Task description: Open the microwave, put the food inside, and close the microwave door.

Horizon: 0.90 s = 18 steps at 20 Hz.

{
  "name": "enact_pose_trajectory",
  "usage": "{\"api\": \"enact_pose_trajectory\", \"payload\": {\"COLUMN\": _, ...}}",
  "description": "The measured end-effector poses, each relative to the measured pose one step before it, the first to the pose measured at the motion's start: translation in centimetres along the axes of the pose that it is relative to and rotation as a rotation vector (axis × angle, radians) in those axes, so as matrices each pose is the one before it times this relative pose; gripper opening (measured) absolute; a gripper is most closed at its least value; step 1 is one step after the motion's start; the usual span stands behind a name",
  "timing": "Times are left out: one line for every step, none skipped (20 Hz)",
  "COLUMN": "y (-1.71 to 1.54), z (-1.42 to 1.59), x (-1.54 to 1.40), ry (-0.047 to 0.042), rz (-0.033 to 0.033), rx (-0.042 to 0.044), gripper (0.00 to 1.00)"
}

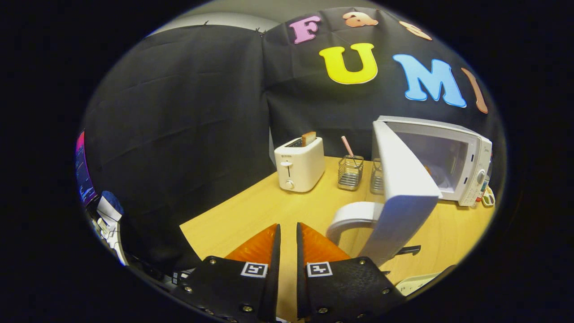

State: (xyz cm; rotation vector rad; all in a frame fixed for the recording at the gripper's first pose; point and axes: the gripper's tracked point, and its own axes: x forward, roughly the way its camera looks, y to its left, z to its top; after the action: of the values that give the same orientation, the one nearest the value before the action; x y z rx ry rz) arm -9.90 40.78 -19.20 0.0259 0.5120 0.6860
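Your gripper [288, 233] is nearly closed, only a thin gap stays between the two fingers, and it holds nothing; it hangs over the wooden table [251, 211], on the near side of the microwave [453, 157] and to its left. Just ahead of the fingers, on the door side of the microwave, you have a white plate [352, 220], partly hidden behind the open door [401, 188]. I cannot tell if food lies on it. The door stands wide open toward you, so I judge the opening is done and the step now is to bring the food inside. Inside the microwave something small and orange [428, 170] shows past the door edge, but it is too small to name. If the food is not in yet, spread the fingers first, come low to the plate rim from the side away from the door, and do not push the door with your wrist. Further left of the microwave stand two wire holders [350, 172], one with a striped straw [347, 146], and then a white toaster [299, 165] with a slice of bread [308, 138]; keep away from them.
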Motion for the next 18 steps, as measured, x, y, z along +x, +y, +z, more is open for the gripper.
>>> {"api": "enact_pose_trajectory", "payload": {"y": -0.582, "z": -0.428, "x": 0.374, "ry": -0.0015, "rz": -0.02389, "rx": 0.00456, "gripper": 0.03}}
{"api": "enact_pose_trajectory", "payload": {"y": -0.605, "z": -0.389, "x": -0.052, "ry": 0.00868, "rz": -0.01695, "rx": -0.00522, "gripper": 0.01}}
{"api": "enact_pose_trajectory", "payload": {"y": -0.811, "z": -0.834, "x": 0.146, "ry": 0.00625, "rz": -0.01017, "rx": 0.00427, "gripper": 0.01}}
{"api": "enact_pose_trajectory", "payload": {"y": -0.502, "z": -0.162, "x": -0.026, "ry": 0.0019, "rz": -0.00097, "rx": 0.01357, "gripper": 0.01}}
{"api": "enact_pose_trajectory", "payload": {"y": -0.521, "z": -0.132, "x": -0.069, "ry": 0.00026, "rz": -0.00203, "rx": 0.01398, "gripper": 0.01}}
{"api": "enact_pose_trajectory", "payload": {"y": -0.777, "z": 0.055, "x": -0.256, "ry": 0.00164, "rz": -0.00841, "rx": 0.005, "gripper": 0.01}}
{"api": "enact_pose_trajectory", "payload": {"y": -0.77, "z": 0.079, "x": -0.199, "ry": -0.00003, "rz": -0.01188, "rx": -0.00003, "gripper": 0.01}}
{"api": "enact_pose_trajectory", "payload": {"y": -1.009, "z": 0.157, "x": -0.257, "ry": -0.00226, "rz": -0.01427, "rx": 0.0001, "gripper": 0.01}}
{"api": "enact_pose_trajectory", "payload": {"y": -0.936, "z": 0.042, "x": -0.195, "ry": -0.00232, "rz": -0.01417, "rx": 0.0024, "gripper": 0.01}}
{"api": "enact_pose_trajectory", "payload": {"y": -1.216, "z": 0.171, "x": -0.224, "ry": -0.00144, "rz": -0.01621, "rx": 0.00545, "gripper": 0.01}}
{"api": "enact_pose_trajectory", "payload": {"y": -0.936, "z": 0.046, "x": -0.219, "ry": -0.00171, "rz": -0.01517, "rx": 0.00532, "gripper": 0.01}}
{"api": "enact_pose_trajectory", "payload": {"y": -1.222, "z": 0.222, "x": -0.166, "ry": -0.00147, "rz": -0.01781, "rx": 0.00515, "gripper": 0.01}}
{"api": "enact_pose_trajectory", "payload": {"y": -1.137, "z": 0.164, "x": -0.125, "ry": -0.00314, "rz": -0.01804, "rx": 0.00524, "gripper": 0.01}}
{"api": "enact_pose_trajectory", "payload": {"y": -1.367, "z": 0.285, "x": -0.094, "ry": -0.0026, "rz": -0.01976, "rx": 0.00794, "gripper": 0.01}}
{"api": "enact_pose_trajectory", "payload": {"y": -1.137, "z": 0.123, "x": 0.045, "ry": -0.00179, "rz": -0.01848, "rx": 0.00761, "gripper": 0.01}}
{"api": "enact_pose_trajectory", "payload": {"y": -1.07, "z": 0.169, "x": -0.046, "ry": -0.00287, "rz": -0.01605, "rx": 0.00699, "gripper": 0.01}}
{"api": "enact_pose_trajectory", "payload": {"y": -1.054, "z": 0.212, "x": 0.08, "ry": -0.00248, "rz": -0.01709, "rx": 0.00796, "gripper": 0.01}}
{"api": "enact_pose_trajectory", "payload": {"y": -1.084, "z": 0.265, "x": 0.079, "ry": -0.00262, "rz": -0.01626, "rx": 0.00894, "gripper": 0.01}}
